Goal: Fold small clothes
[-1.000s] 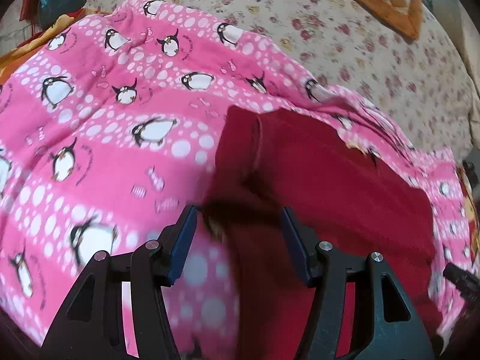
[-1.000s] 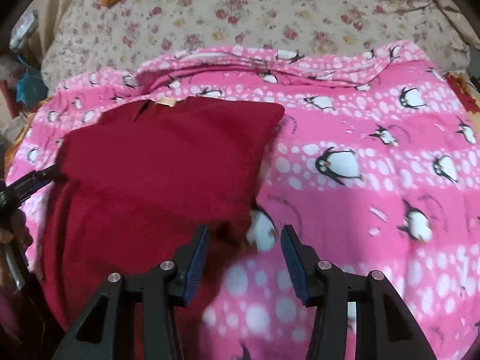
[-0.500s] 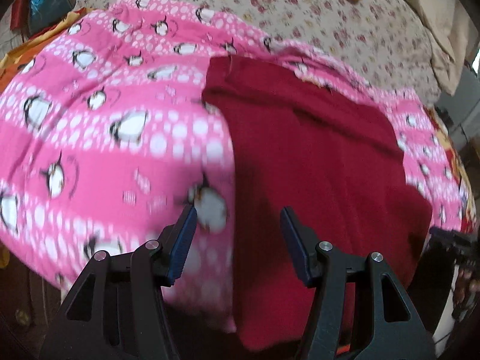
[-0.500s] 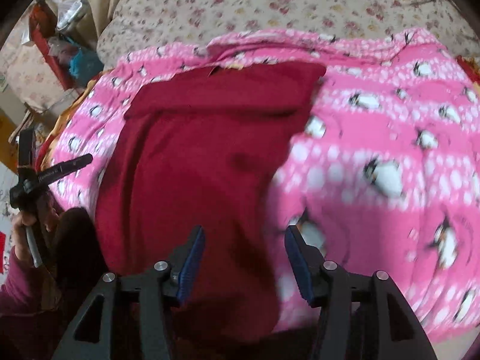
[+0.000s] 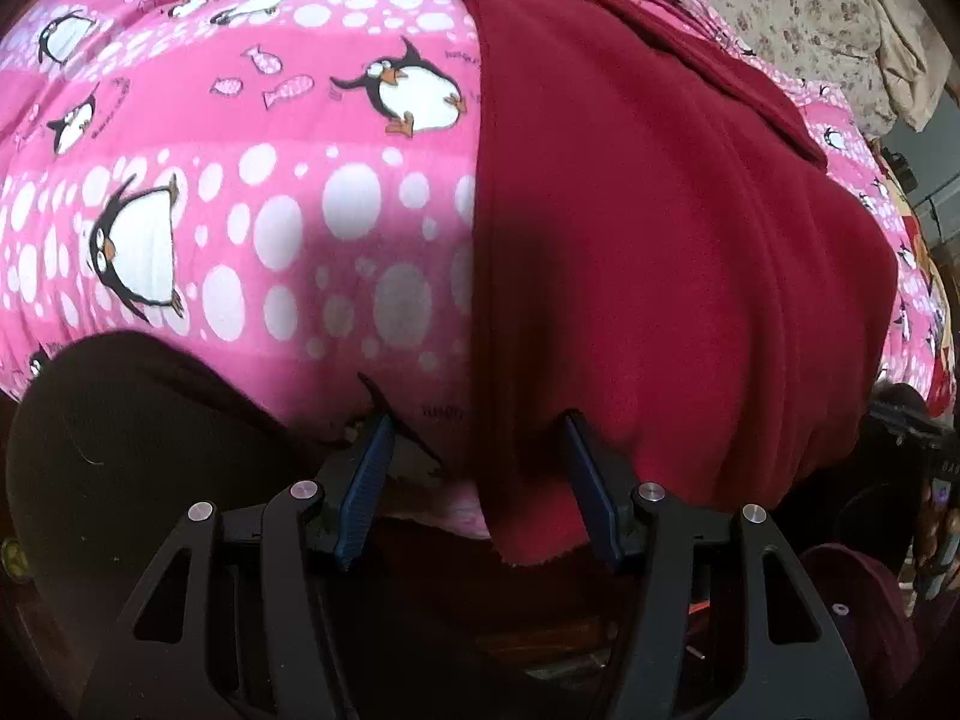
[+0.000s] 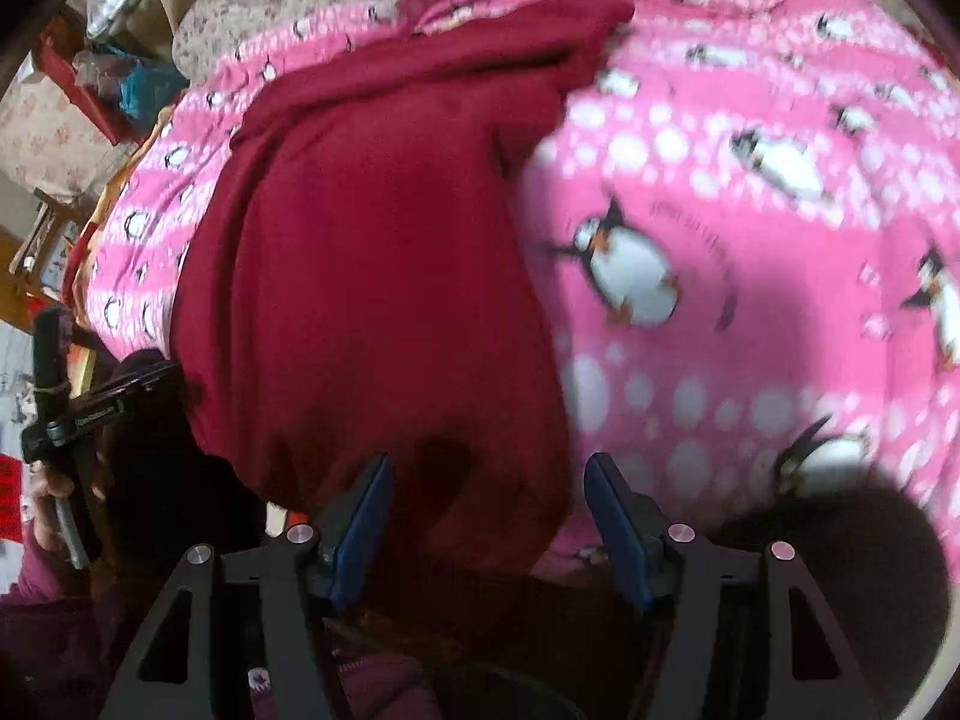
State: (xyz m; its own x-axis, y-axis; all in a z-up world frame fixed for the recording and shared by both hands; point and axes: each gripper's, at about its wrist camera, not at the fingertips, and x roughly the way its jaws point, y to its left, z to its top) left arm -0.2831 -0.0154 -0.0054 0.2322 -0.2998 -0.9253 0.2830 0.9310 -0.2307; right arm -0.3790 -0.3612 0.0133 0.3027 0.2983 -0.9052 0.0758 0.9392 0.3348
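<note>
Garment (image 5: 660, 228) hem overhangs the bed's near edge; both spread claws, left (image 5: 474, 474) and right (image 6: 489, 510), should pinch its corners evenly.

Red garment (image 5: 660, 240) drapes over the pink penguin blanket (image 5: 270, 180), whose flanking stretches lie bare.

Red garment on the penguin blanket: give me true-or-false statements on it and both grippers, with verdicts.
1. The red garment lies on a pink penguin blanket. True.
2. The left gripper is shut on the garment. False: its jaws stand open, with the garment's near hem between them.
3. The right gripper is open. True.
4. The garment lies wholly on the blanket's flat top. False: its near edge hangs over the blanket's front edge.
5. A floral sheet shows beyond the blanket. True.
</note>
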